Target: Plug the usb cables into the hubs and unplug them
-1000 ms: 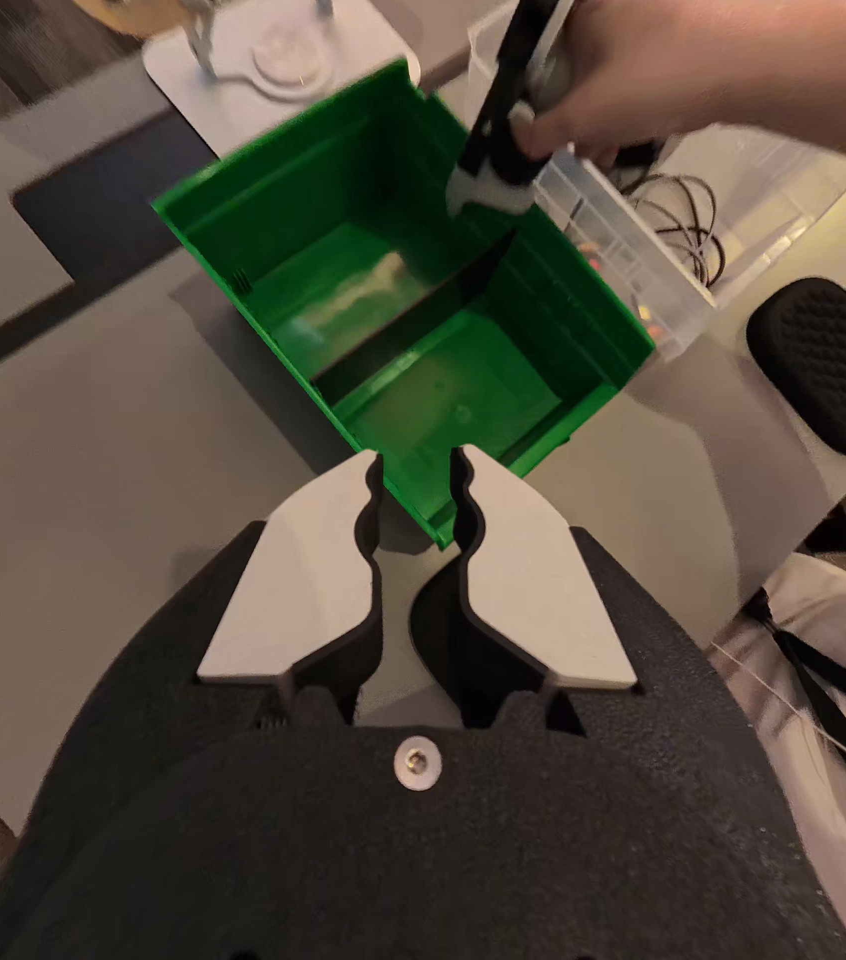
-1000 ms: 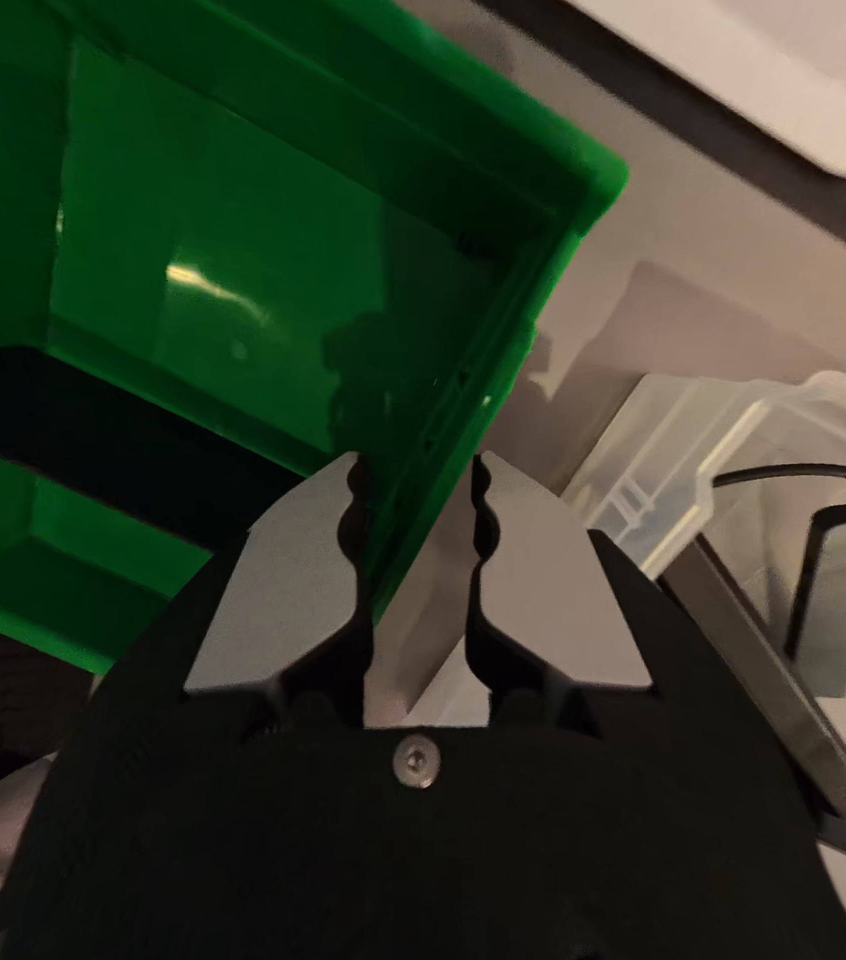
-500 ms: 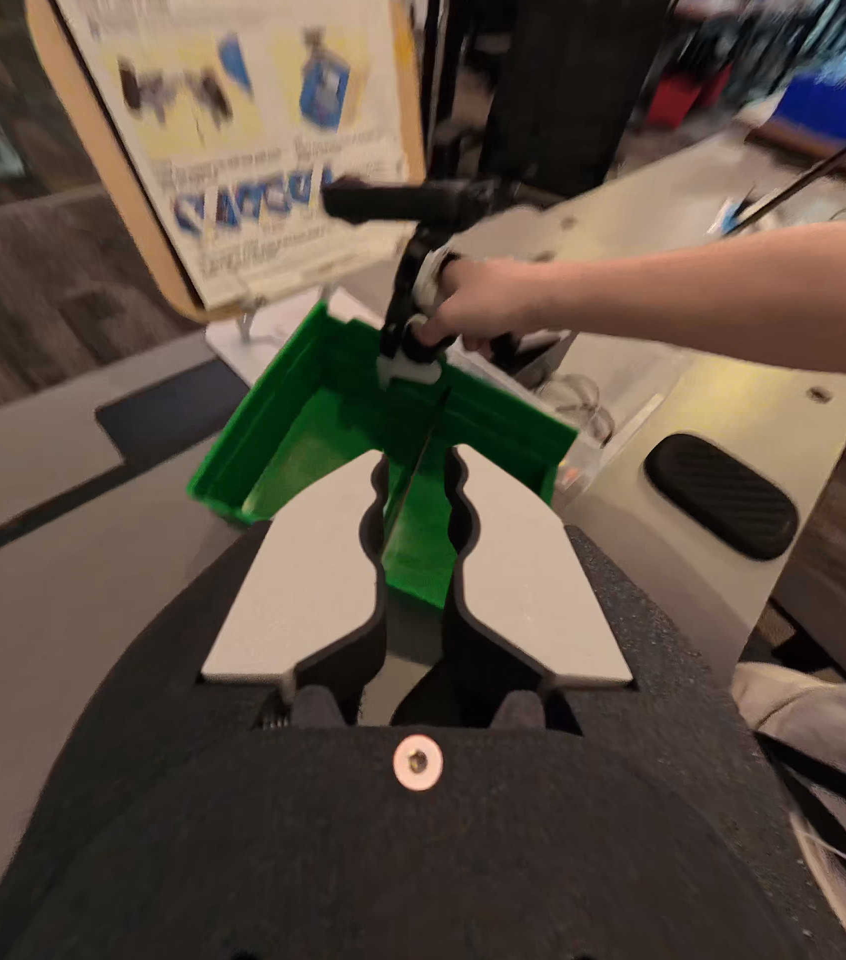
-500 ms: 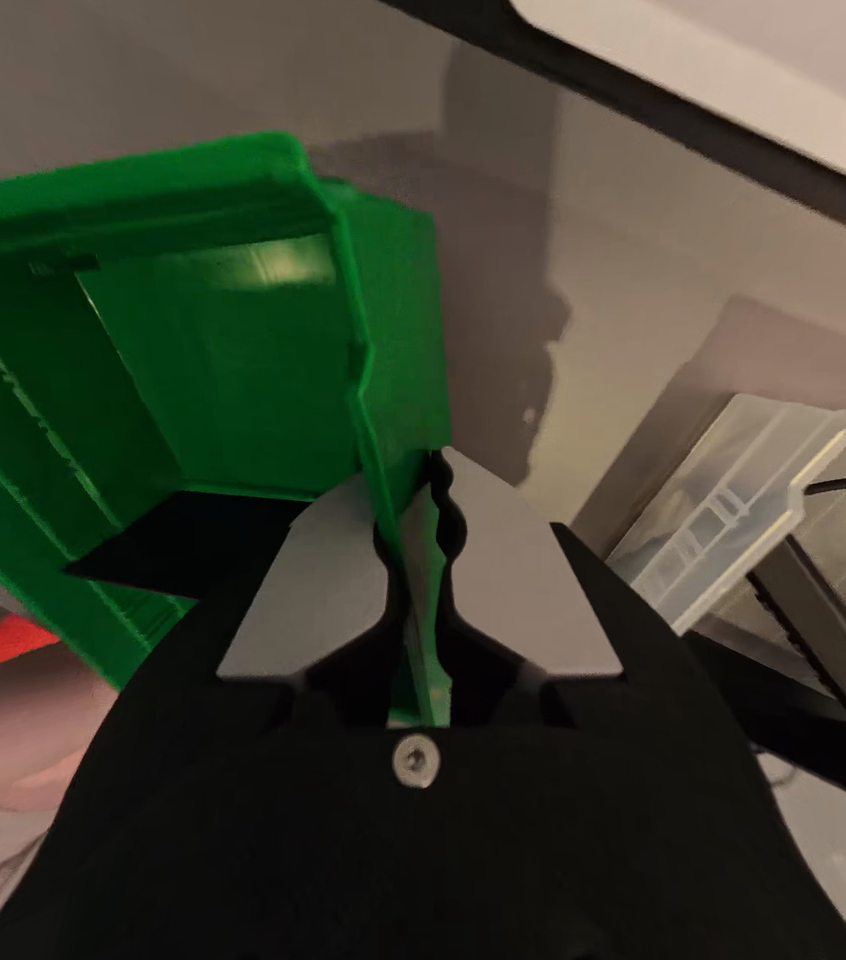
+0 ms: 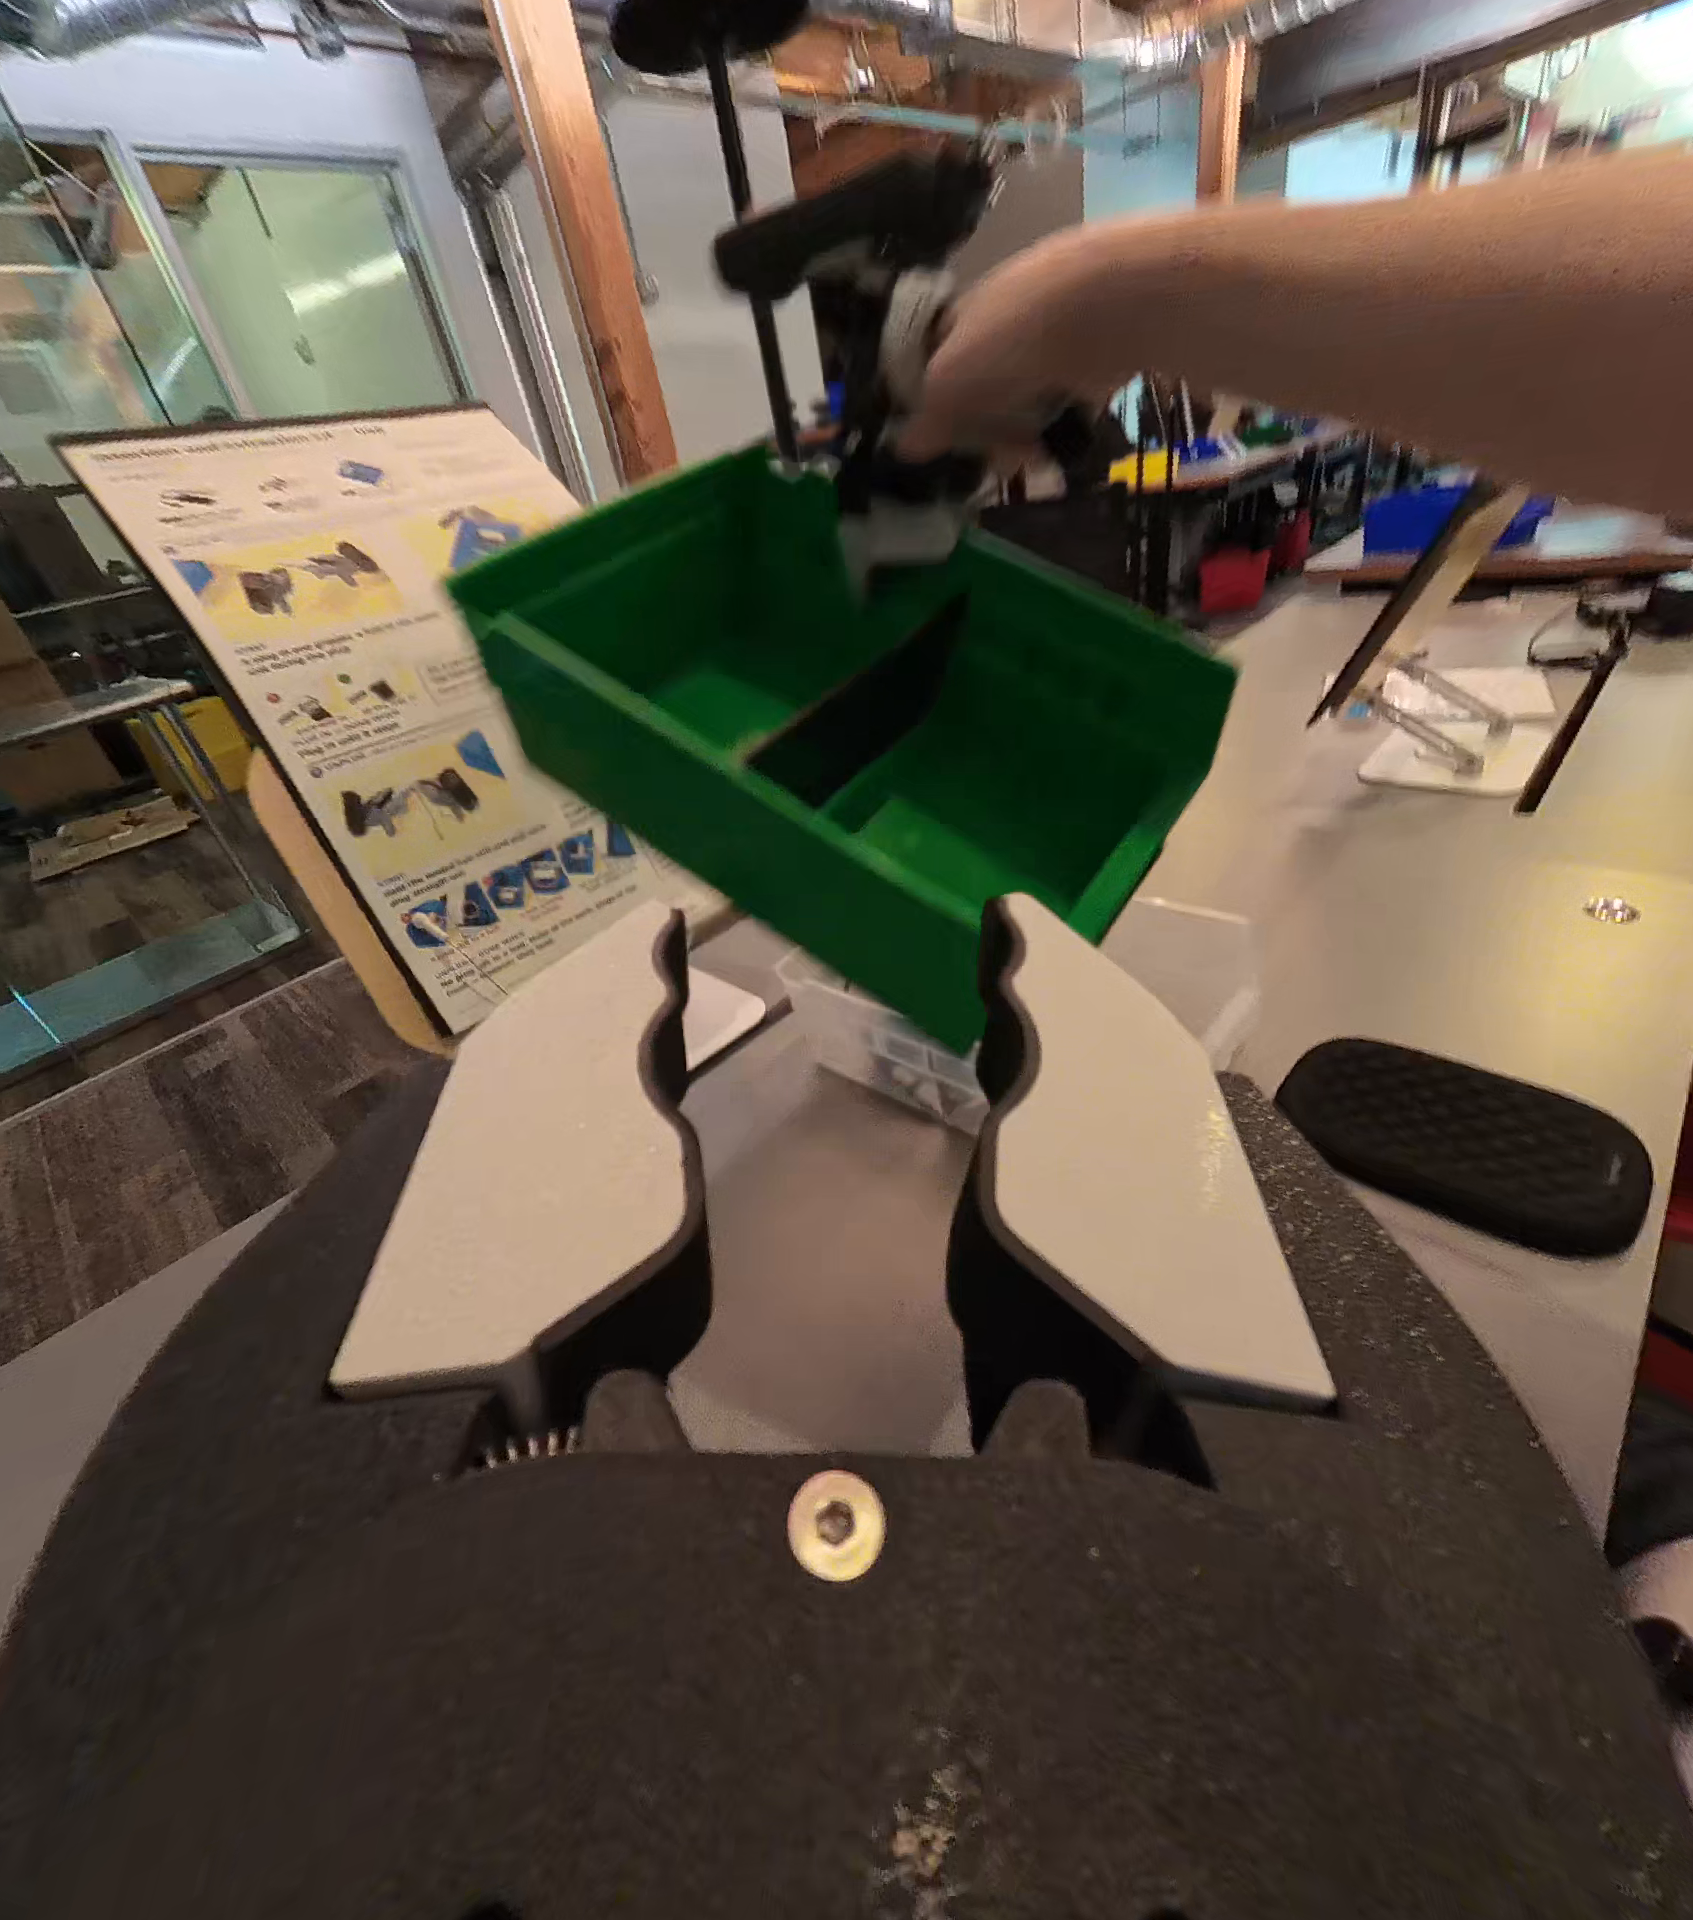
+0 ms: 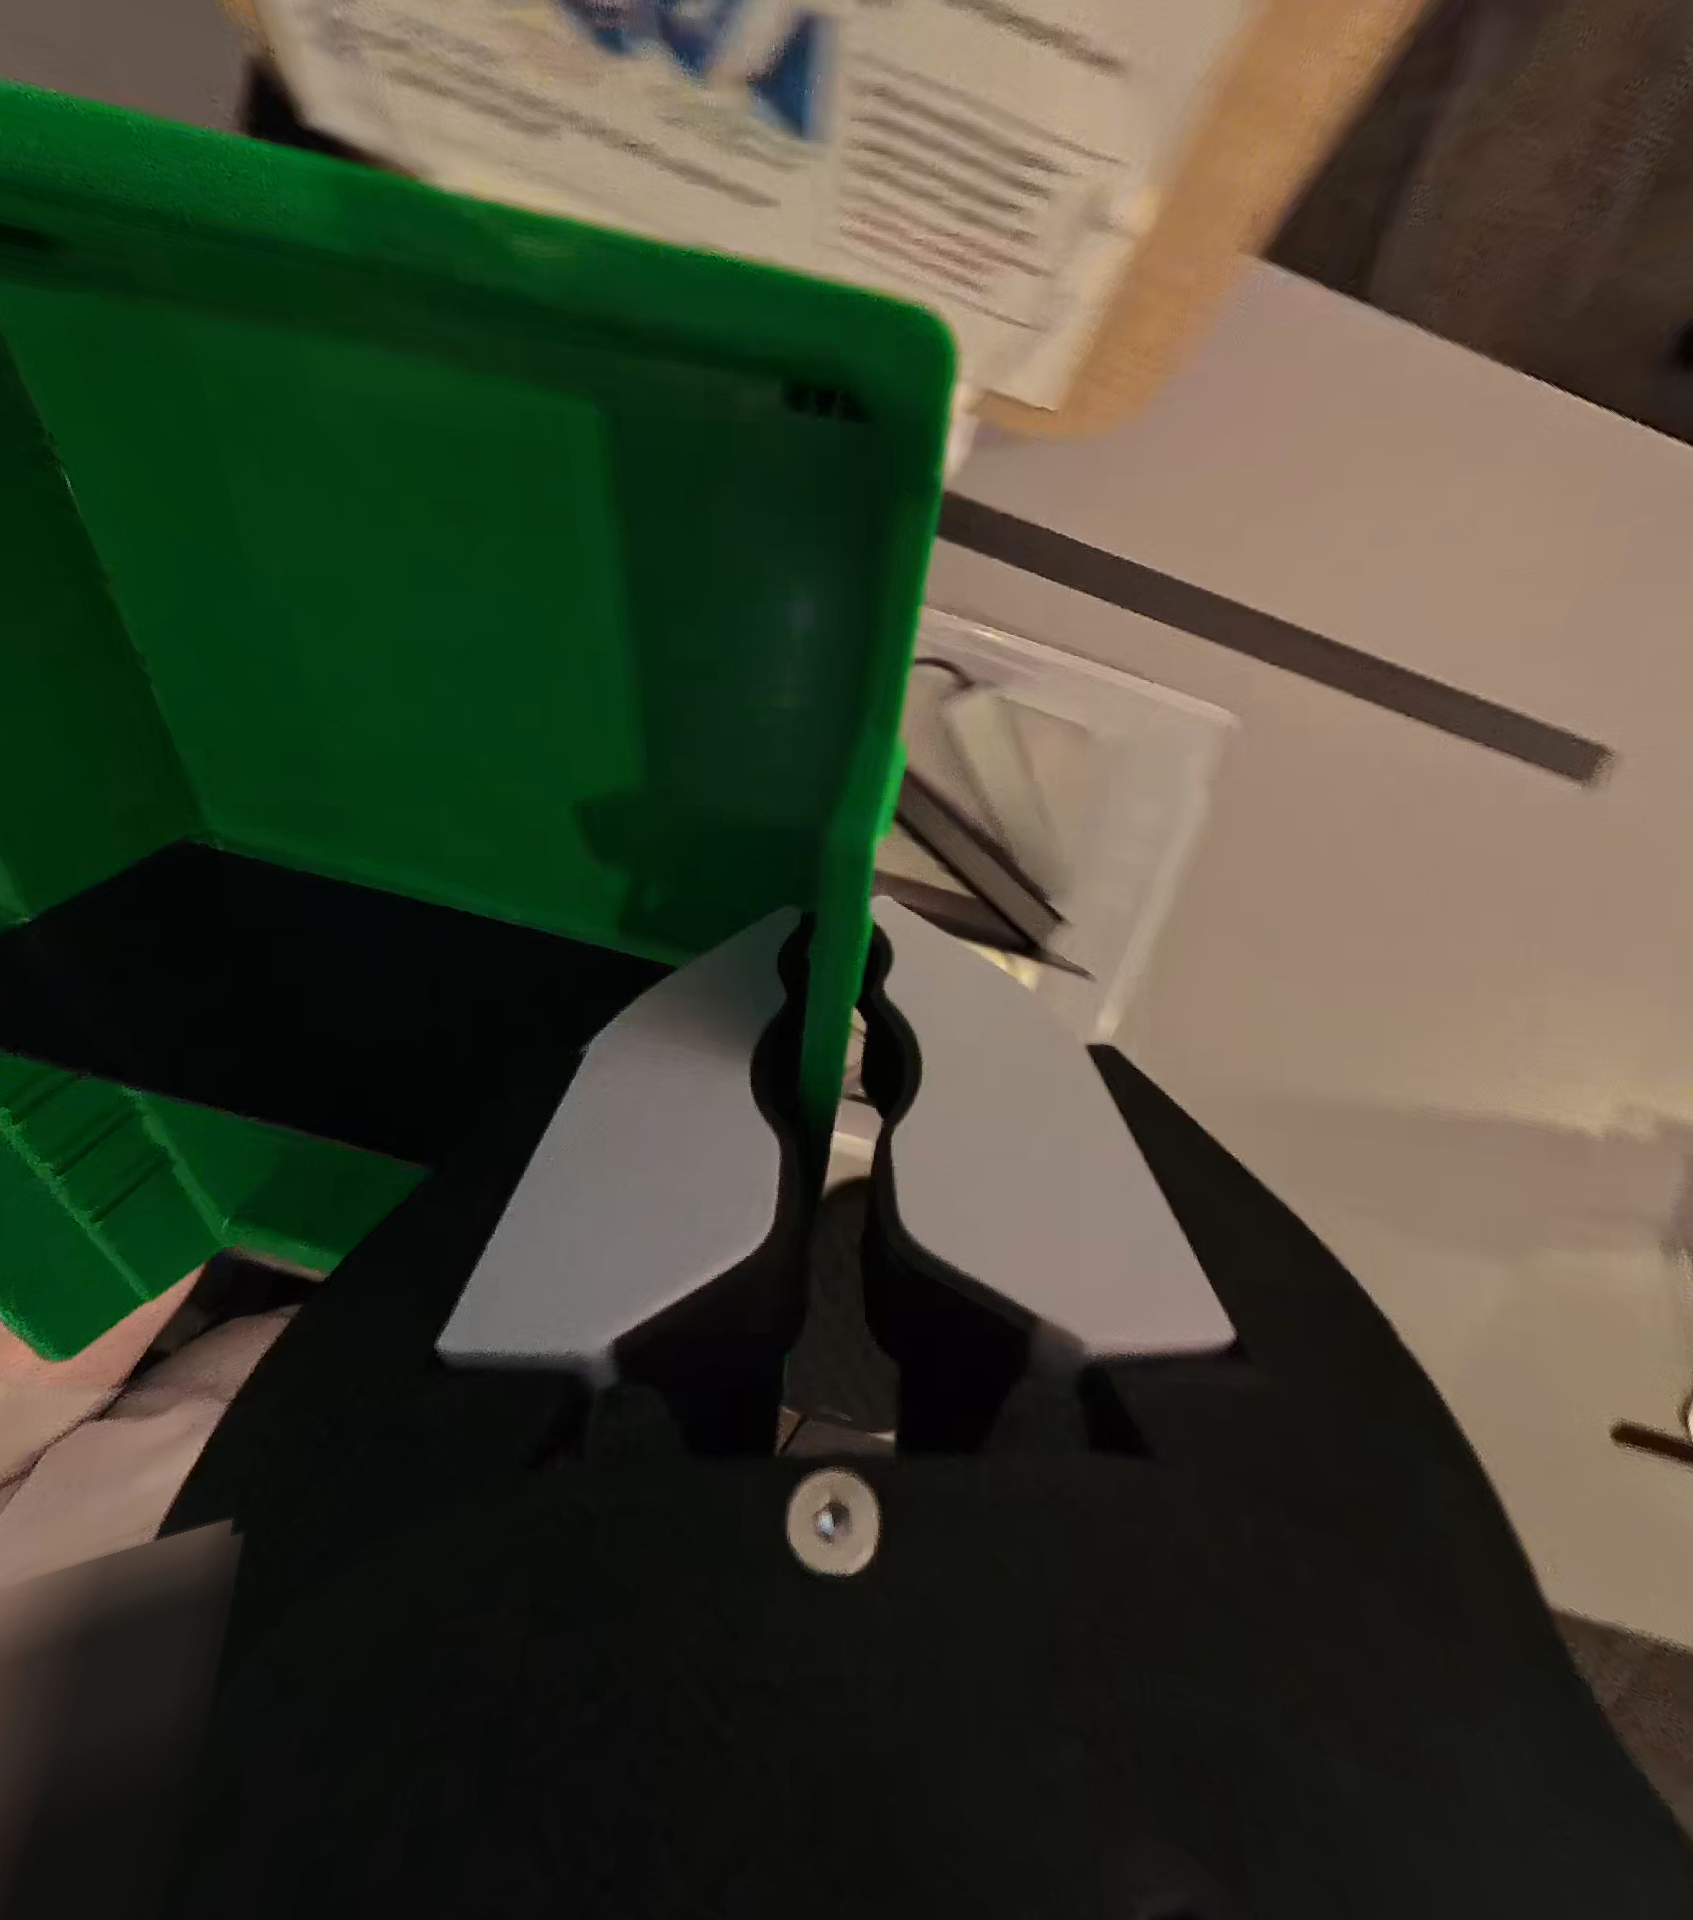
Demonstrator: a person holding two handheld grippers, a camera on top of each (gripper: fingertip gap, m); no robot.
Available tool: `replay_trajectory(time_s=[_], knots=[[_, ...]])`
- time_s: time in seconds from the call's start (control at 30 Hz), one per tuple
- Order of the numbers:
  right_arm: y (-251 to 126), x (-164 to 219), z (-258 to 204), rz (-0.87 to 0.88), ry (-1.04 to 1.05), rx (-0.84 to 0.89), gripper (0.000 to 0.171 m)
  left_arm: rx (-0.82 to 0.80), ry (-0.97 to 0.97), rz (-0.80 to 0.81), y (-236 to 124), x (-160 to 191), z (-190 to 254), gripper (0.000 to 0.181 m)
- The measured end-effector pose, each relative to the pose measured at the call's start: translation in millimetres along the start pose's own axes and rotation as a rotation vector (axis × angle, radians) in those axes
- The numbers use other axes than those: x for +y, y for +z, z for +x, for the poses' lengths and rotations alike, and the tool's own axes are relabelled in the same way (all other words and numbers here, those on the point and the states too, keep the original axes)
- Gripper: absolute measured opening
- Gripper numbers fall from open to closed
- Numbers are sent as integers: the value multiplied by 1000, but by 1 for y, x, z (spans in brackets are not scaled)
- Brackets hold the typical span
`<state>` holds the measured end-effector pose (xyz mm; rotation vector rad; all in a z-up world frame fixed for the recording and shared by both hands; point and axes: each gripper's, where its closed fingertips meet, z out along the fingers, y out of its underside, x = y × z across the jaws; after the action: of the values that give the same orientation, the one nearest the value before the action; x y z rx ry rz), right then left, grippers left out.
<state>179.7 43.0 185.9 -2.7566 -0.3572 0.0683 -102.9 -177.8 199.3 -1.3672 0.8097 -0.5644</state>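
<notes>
A green plastic bin with a black divider hangs tilted in the air above the table. My right gripper is shut on the bin's side wall and holds it up; it also shows in the left wrist view, held by a person's hand. The bin's compartments look empty. My left gripper is open and empty, below and in front of the bin. A clear plastic box stands on the table under the bin. No usb cable or hub is clearly visible.
An instruction board leans at the left behind the bin. A black padded rest lies on the grey table at the right. A white stand with metal parts sits farther back right. The floor lies beyond the table's left edge. The gap from one gripper's tips to the other's is roughly 35 cm.
My right gripper closed on the bin's wall and lifted the bin off the table, tilting it. My left gripper pulled back, tilted upward and opened wider.
</notes>
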Motion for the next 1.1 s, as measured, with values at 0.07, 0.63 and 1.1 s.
replay_trajectory(time_s=[0.07,0.63,1.1], knots=[[-28,24,62,35,106,67,7,24,24,-60,17,9,6,56],[1,302,338,-249,495,362,9,230,-287,-719,292,234,69,84],[73,294,344,-242,467,282,10,666,-687,-1157,250,286,100,43]])
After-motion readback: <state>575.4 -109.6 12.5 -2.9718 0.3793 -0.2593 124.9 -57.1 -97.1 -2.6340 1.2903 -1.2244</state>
